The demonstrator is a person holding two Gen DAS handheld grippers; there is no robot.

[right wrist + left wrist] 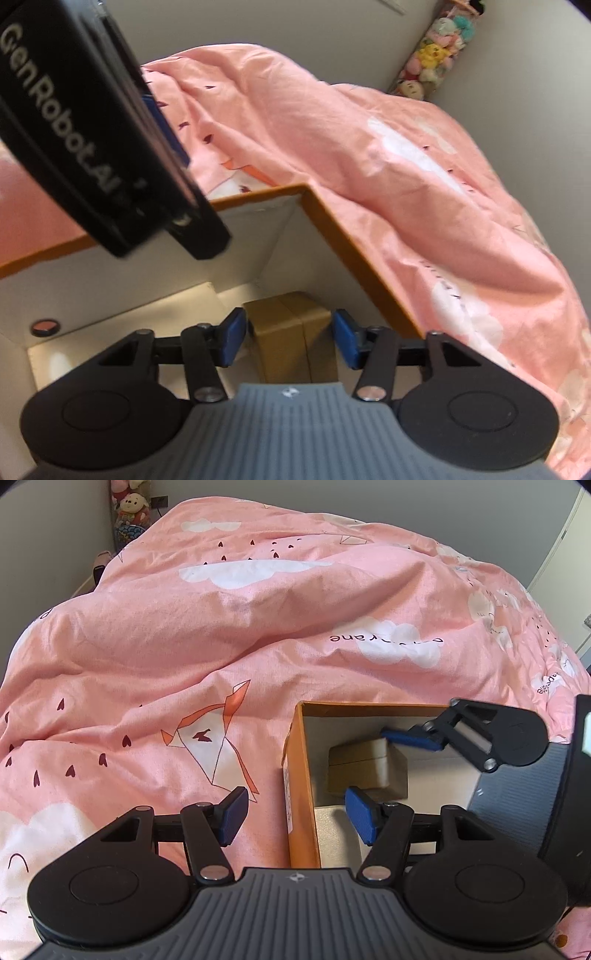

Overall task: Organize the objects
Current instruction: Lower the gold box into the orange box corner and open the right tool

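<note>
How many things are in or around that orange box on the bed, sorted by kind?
Orange boxes: 1
Small tan boxes inside it: 1
Flat white boxes inside it: 1
Grippers: 2, left and right, both open
Pink bedcovers: 1
Total: 6

The right gripper (289, 338) hangs inside an orange box (354, 243) with white inner walls, its blue pads spread apart on either side of a small tan box (291, 325), not touching it. The left gripper (110, 147) crosses the upper left. A pink bedcover (406, 155) lies beyond, with plush toys (436, 55) far right.
</note>
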